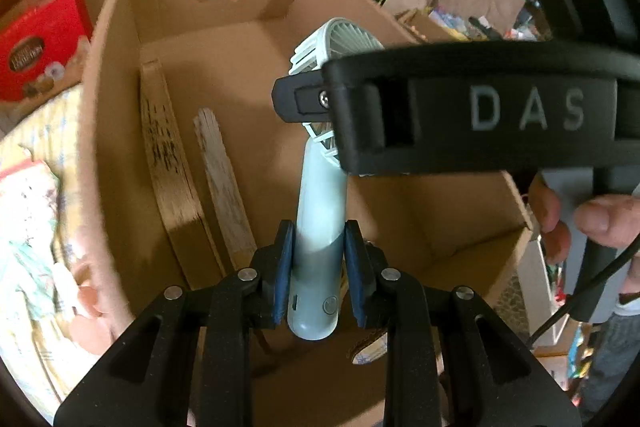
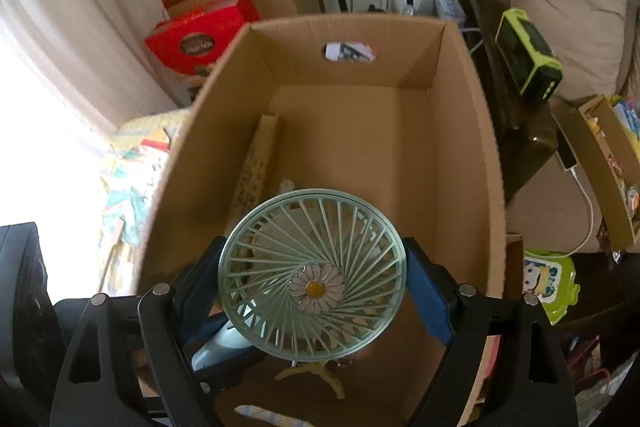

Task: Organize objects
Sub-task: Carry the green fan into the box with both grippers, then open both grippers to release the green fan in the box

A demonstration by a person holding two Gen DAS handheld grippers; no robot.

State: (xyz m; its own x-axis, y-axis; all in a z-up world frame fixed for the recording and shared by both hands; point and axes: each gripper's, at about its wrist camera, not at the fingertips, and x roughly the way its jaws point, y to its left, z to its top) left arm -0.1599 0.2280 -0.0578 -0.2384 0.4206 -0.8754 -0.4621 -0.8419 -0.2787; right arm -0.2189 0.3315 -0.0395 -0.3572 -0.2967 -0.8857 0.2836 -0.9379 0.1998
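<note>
A pale blue hand-held fan point(image 1: 320, 211) hangs over an open cardboard box point(image 1: 120, 75). My left gripper point(image 1: 318, 267) is shut on its handle, near the butt end. My right gripper point(image 2: 314, 287) is shut on the fan's round green grille with a daisy badge point(image 2: 316, 287); its blue pads point(image 2: 426, 303) press the rim on both sides. The right gripper's black body marked DAS point(image 1: 480, 115) crosses the left wrist view and hides part of the fan head. The box point(image 2: 472, 131) holds two folded hand fans point(image 1: 172, 163) along its left wall.
Red gift boxes point(image 2: 200, 35) and a stacked carton stand behind the box at left. A green-and-black device point(image 2: 528, 59) and a cushion sit at right. A patterned cloth point(image 1: 36, 211) lies left of the box. A small tray of items point(image 2: 612, 163) stands at far right.
</note>
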